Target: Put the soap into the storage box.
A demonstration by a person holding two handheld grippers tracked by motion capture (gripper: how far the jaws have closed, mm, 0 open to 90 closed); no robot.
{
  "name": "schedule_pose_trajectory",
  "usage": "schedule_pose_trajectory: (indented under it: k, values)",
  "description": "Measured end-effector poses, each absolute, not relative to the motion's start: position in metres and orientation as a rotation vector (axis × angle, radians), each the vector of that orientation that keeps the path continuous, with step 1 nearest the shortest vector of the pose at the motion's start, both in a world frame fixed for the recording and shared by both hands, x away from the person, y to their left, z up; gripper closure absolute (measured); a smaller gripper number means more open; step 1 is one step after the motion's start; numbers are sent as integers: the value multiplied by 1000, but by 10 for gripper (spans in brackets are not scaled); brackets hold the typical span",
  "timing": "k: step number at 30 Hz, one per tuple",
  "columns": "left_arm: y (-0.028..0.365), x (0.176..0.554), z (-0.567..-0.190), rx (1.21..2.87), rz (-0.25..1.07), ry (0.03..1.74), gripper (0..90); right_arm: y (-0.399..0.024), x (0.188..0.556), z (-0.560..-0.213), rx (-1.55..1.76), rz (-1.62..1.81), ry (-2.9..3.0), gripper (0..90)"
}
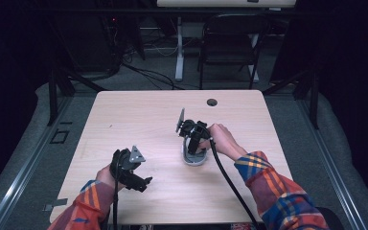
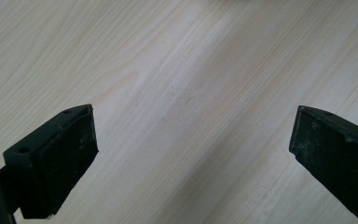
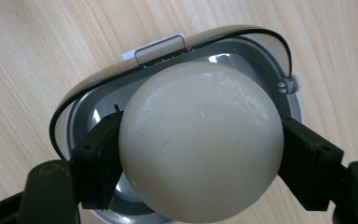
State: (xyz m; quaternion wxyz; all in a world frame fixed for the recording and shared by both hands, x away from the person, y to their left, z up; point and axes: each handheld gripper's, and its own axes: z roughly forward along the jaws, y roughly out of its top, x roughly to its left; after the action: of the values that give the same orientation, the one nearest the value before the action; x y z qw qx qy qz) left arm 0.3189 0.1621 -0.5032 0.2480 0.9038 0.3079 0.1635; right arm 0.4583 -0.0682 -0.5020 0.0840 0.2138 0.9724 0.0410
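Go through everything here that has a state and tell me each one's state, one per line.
Left gripper: open, nothing between its jaws, over bare table.
Right gripper: shut on the cream ball.
Cream ball: gripped over the open case.
Silver case: lid open, lying on the table.

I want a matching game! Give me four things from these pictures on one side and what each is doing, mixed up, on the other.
Things
1. left tongs
2. right tongs
3. pale ball
4. open grey case

States
A. squeezed between two black pads
B. lying on the wooden table, lid up
C. open, with bare wood between the pads
D. shut on something round, over the case

Pairs: 1-C, 2-D, 3-A, 4-B
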Motion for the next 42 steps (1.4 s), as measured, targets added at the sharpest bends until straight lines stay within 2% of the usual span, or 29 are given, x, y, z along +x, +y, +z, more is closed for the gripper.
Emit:
schedule_pose_trajectory:
  k: [20, 26, 42]
  values:
    - [161, 319, -504, 2472, 451, 841, 11, -74, 454, -510, 636, 132, 2919, 229]
    - [161, 319, -504, 2472, 451, 841, 11, -78, 449, -498, 639, 182, 2893, 145]
    - [160, 319, -504, 2476, 451, 842, 12, -106, 421, -468, 616, 360, 2857, 22]
